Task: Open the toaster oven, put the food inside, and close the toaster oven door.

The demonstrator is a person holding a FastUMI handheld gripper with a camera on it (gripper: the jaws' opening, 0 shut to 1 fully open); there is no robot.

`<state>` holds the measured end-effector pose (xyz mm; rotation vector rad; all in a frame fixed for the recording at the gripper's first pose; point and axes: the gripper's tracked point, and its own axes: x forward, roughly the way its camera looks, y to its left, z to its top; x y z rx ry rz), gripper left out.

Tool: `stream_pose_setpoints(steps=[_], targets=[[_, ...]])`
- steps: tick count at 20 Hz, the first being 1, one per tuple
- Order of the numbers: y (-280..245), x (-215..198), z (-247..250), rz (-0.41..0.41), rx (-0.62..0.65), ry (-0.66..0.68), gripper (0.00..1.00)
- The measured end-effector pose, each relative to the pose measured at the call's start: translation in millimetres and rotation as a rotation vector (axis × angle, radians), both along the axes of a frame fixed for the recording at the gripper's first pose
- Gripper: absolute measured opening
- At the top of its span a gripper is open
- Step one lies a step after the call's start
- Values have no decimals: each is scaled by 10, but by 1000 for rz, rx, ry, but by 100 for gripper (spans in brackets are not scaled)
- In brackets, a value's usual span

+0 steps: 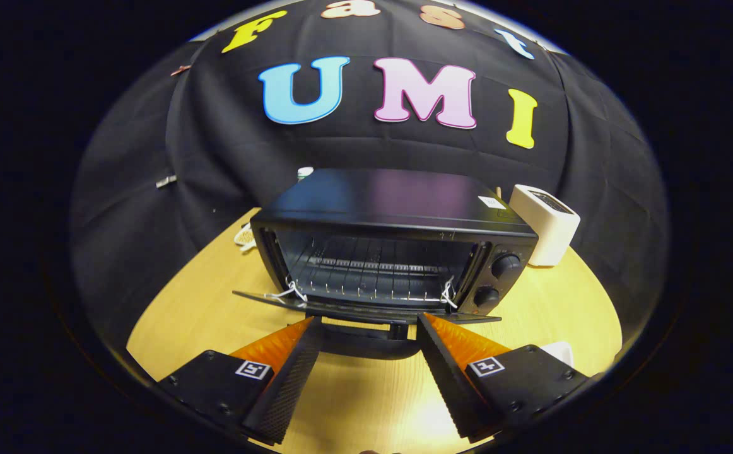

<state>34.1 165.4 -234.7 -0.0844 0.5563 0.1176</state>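
- The toaster oven (398, 252) stands with its door (366, 310) dropped flat toward the near side, so its mouth is unblocked from the front.
- Inside, the wire rack (373, 274) spans the cavity; free room lies above it.
- The claw (369, 325) has its fingers spread wide with nothing between them, tips just short of the door's near edge.
- A white box (546, 224) crowds the oven's far right corner.
- Bare counter (202, 315) lies open to the left.

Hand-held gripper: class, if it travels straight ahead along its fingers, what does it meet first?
Probably the handle of the toaster oven's lowered door, just ahead of the open hand-held gripper; depth is uncertain.
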Motion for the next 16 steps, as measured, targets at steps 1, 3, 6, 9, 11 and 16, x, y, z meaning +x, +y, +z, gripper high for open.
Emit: stream_pose_setpoints(steps=[1,3,6,9,11,16], targets=[[-18,-51,-59,5,-11,10,98],[-5,-138,-139,34,-47,10,98],[-19,-304,-340,84,-93,29,98],[-81,-536,-742,70,-48,183,99],[-157,-623,-818,46,-23,220,99],[-441,-705,-521,88,-3,184,99]])
